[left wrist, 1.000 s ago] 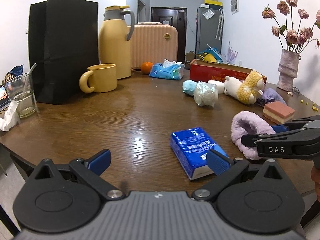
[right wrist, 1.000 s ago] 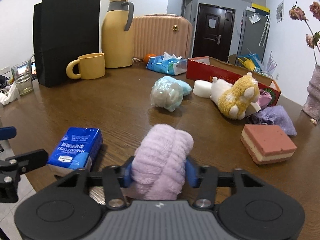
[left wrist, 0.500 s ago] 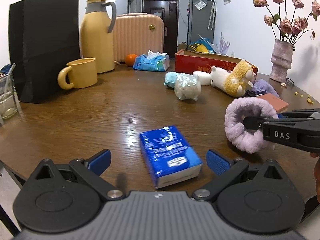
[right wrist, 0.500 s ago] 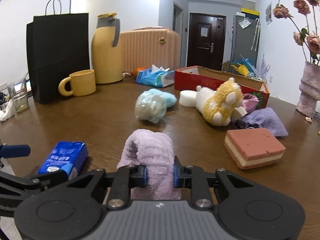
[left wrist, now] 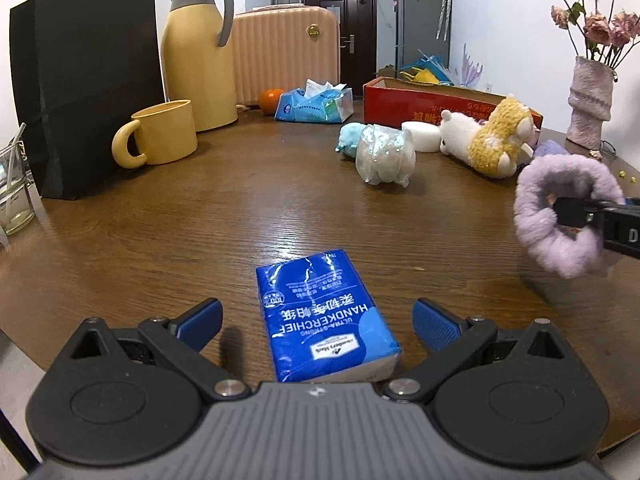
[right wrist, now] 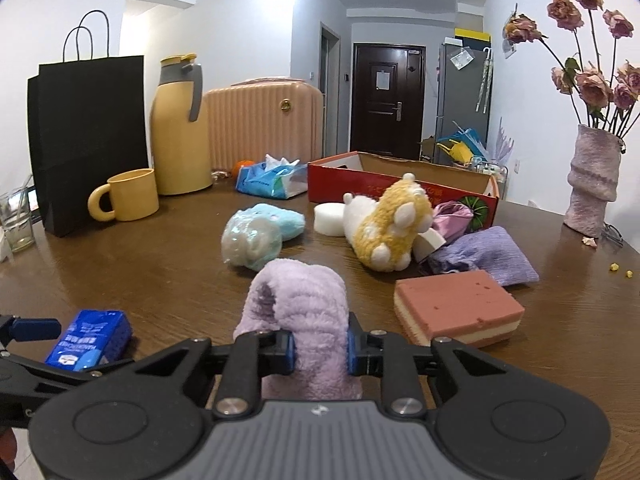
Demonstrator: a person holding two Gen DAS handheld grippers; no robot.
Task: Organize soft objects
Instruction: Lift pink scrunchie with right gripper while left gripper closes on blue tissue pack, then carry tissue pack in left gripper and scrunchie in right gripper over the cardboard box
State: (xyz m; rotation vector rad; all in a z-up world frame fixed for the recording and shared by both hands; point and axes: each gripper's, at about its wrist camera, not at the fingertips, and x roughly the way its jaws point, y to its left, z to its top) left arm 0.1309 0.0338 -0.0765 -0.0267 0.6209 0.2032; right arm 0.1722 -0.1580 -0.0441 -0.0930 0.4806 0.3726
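fluffy lilac plush ring (right wrist: 298,312) is pinched tight in the right gripper (right wrist: 319,350), lifted just off the brown wooden table (left wrist: 160,232). left gripper (left wrist: 318,318) has its blue pads spread wide either side of a blue plastic-wrapped handkerchief tissue pack (left wrist: 324,316) lying flat on the table, not touching it.

Right claw (right wrist: 319,350) clamped on fluffy lilac band (right wrist: 300,312) above wooden table (right wrist: 160,276)
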